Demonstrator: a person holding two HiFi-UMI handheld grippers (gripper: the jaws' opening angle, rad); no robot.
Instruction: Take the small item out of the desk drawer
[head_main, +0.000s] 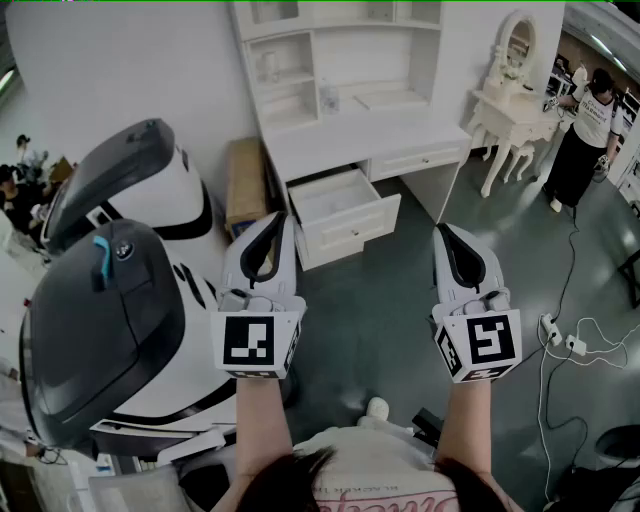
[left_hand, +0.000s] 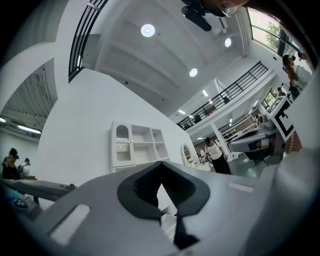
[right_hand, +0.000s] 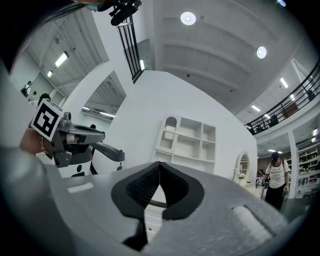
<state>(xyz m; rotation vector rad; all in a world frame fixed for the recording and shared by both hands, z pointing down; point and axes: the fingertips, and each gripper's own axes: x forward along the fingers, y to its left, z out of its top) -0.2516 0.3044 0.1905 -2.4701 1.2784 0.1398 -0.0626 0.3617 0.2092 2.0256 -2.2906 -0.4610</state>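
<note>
Head view only: desk drawer (head_main: 345, 205) stands pulled open, at 1 o'clock off the left gripper (head_main: 277, 218) and 10 o'clock off the right gripper (head_main: 441, 231), well apart from both. Right gripper view alone shows a tiny dark speck (right_hand: 150, 228) in the drawer below its pads, possibly the small item, too small to confirm. Both claws are fully closed, nothing held. Room: floor (head_main: 390, 300) ahead is open. White-and-black machine (head_main: 110, 300) crowds 9 o'clock; cables (head_main: 575, 345) at 4 o'clock.

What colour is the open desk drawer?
The drawer is white, matching the desk; the head view shows it best.
</note>
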